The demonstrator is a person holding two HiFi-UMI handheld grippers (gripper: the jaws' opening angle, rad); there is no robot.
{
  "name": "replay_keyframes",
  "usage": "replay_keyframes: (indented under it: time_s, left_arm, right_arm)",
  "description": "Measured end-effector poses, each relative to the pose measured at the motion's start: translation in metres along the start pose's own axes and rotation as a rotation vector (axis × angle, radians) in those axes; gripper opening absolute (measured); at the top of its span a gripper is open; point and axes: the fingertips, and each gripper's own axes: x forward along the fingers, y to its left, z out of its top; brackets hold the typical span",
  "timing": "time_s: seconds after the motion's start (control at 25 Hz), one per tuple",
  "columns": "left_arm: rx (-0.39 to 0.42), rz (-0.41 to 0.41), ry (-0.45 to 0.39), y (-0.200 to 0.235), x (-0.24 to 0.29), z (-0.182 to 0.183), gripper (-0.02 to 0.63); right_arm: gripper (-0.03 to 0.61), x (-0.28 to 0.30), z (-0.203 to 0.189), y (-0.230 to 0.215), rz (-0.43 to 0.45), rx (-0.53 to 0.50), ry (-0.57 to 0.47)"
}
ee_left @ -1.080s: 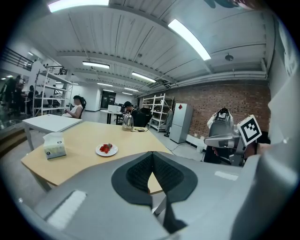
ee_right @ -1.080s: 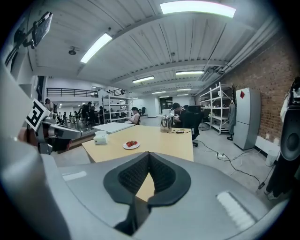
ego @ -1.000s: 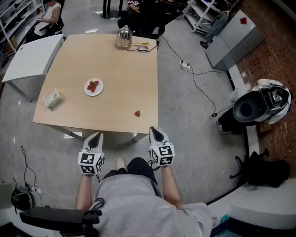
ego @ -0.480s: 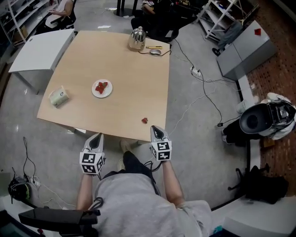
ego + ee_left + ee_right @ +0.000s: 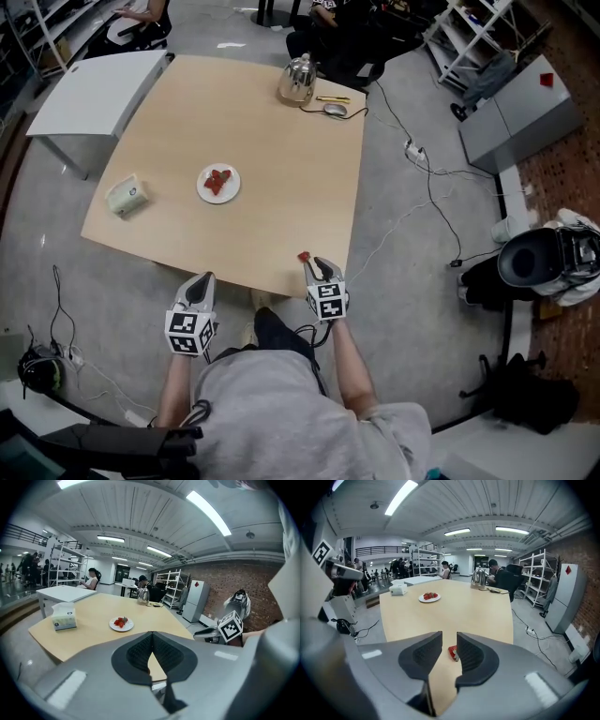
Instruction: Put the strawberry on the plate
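A small red strawberry (image 5: 304, 257) lies near the front right edge of the wooden table (image 5: 262, 141). Seen from the right gripper view, the strawberry (image 5: 453, 652) is on the tabletop just beyond the jaws. My right gripper (image 5: 321, 272) hovers right behind it, jaws opening with a clear gap, pads not touching the fruit. A white plate (image 5: 218, 184) with red strawberries on it sits mid-table, and the plate (image 5: 429, 597) is far ahead in the right gripper view. My left gripper (image 5: 200, 287) hangs off the table's front edge, jaws shut and empty. The plate (image 5: 121, 623) shows ahead of it.
A tissue box (image 5: 125, 195) sits at the table's left edge. At the far side stand a metal kettle (image 5: 297, 81) and a mouse (image 5: 335, 110). A grey side table (image 5: 98, 89) adjoins at the left. Cables (image 5: 422, 178) run over the floor on the right.
Both grippers have come forward to the table's front edge. The right gripper has reached the lone strawberry and its jaws have parted. The left gripper stays shut.
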Motion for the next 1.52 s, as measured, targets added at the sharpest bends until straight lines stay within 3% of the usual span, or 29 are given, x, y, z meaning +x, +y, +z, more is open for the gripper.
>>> replay_keyframes:
  time_s: [0.36,0.8,1.52]
  left_arm:
    - [-0.022,0.018,0.043,0.007,0.016,-0.005,0.020]
    - [-0.040,0.037,0.078,0.012,0.035,-0.005,0.020]
    - [-0.055,0.058,0.079,0.013,0.040,-0.005,0.020]
  right_arm:
    - [0.171,0.042,-0.034,-0.009,0.038,0.008,0.132]
    - [0.244,0.074,-0.055,-0.010,0.082,0.004,0.216]
    - [0.188,0.080,-0.058,-0.013,0.080,-0.019,0.225]
